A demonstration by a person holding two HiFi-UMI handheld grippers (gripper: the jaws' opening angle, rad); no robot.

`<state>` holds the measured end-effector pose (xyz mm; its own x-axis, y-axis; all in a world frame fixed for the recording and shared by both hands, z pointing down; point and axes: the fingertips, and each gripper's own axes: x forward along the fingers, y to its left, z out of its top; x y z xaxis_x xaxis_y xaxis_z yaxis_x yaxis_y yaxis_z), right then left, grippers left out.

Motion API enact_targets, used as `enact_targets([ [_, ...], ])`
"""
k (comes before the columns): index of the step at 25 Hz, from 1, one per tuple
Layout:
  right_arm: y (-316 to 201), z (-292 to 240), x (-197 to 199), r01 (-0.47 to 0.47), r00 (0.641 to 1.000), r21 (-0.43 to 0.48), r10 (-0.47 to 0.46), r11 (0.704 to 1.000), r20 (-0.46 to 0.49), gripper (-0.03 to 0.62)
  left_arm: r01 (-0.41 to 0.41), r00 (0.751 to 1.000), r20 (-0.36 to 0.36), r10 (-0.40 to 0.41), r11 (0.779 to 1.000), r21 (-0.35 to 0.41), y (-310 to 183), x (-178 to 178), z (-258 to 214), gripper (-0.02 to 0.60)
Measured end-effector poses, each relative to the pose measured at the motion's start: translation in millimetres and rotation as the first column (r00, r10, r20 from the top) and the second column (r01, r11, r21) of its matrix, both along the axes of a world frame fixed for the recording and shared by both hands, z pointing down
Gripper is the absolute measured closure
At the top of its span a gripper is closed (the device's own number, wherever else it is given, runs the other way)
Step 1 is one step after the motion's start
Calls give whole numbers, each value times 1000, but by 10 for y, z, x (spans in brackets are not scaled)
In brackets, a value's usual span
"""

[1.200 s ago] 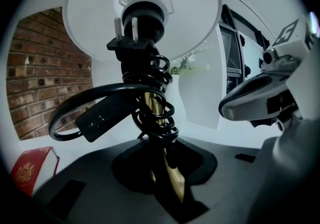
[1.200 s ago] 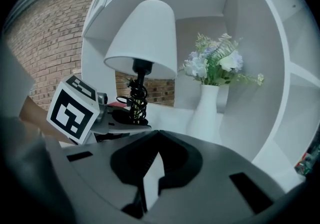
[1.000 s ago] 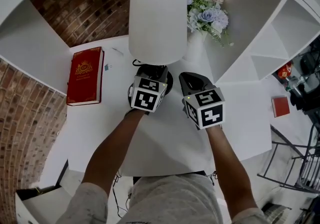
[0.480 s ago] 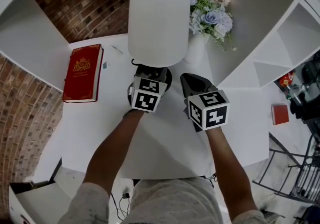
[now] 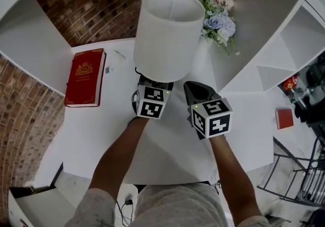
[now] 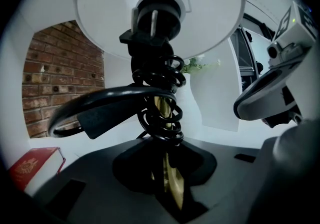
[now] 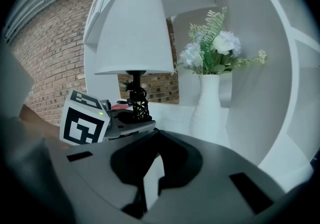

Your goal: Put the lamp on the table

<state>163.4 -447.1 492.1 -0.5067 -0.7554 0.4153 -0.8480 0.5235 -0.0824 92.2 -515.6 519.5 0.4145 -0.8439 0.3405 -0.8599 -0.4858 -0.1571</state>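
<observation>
A tall lamp with a round white cloth shade is at the far middle of the flat white table. In the head view the shade leans a little to the right. A thick red book with gold print lies flat on the table to the left of the lamp. A bunch of pale pink and blue flowers stands to its right in a tall white vase.

The left gripper is under the shade, on the near side of the lamp. Its two jaws are closing, and they pinch the lamp's thin shiny gold pole between them. A black cord is wound round and round that pole. The bottom of the lamp is hidden, so I cannot tell if it sits on the table.

The right gripper is just to the right of the left one, near the lamp but not touching it. Its jaws are a small way apart and only the white table shows in the gap.

A red brick wall is at the far left, behind white shelves.
</observation>
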Motion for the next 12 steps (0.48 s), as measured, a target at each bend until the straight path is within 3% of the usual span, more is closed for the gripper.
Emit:
enact_targets([
  [12, 20, 1, 30, -15, 1000, -2, 15, 1000, 4, 589, 29, 998, -57, -30, 1000, -12, 17, -53, 73, 497],
])
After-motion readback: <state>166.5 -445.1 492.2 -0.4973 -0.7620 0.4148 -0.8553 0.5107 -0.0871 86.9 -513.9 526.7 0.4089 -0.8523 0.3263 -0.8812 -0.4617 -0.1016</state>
